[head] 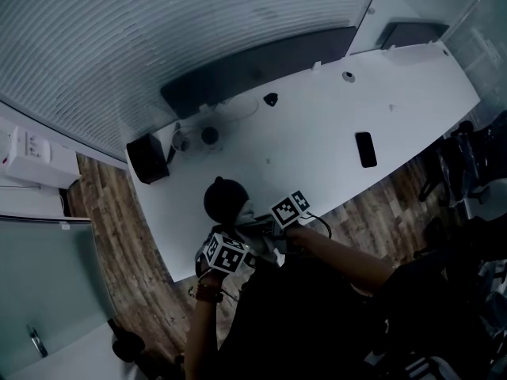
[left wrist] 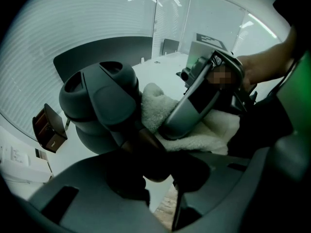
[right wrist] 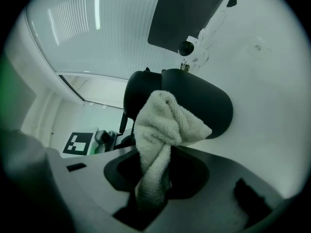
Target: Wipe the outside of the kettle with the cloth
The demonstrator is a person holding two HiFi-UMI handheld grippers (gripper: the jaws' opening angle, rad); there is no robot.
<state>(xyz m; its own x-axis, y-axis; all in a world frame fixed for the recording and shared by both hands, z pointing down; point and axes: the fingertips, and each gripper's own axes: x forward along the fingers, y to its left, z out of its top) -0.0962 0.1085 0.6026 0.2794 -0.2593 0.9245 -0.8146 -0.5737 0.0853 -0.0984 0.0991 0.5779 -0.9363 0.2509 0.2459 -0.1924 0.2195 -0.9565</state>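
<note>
The kettle (head: 224,199), dark and rounded, is at the near edge of the tabletop (head: 317,117), toward its left end; whether its base rests on the surface cannot be told. The left claw (left wrist: 160,178) points steeply down from the near side; its jaws stand wide and are clamped on the kettle's dark handle (left wrist: 146,141), which runs from the body straight into the gap between them. The right claw (right wrist: 155,188) comes in beside it from the right; its jaws are pressed together on a pale, fluffy cloth (right wrist: 163,125). The cloth's bunched free end stands out in front of the jaws and lies against the kettle's side, next to the handle. A black phone (head: 365,149) lies flat well to the right, near the tabletop's near edge; a dark box (head: 147,158) sits at the tabletop's left end.
</note>
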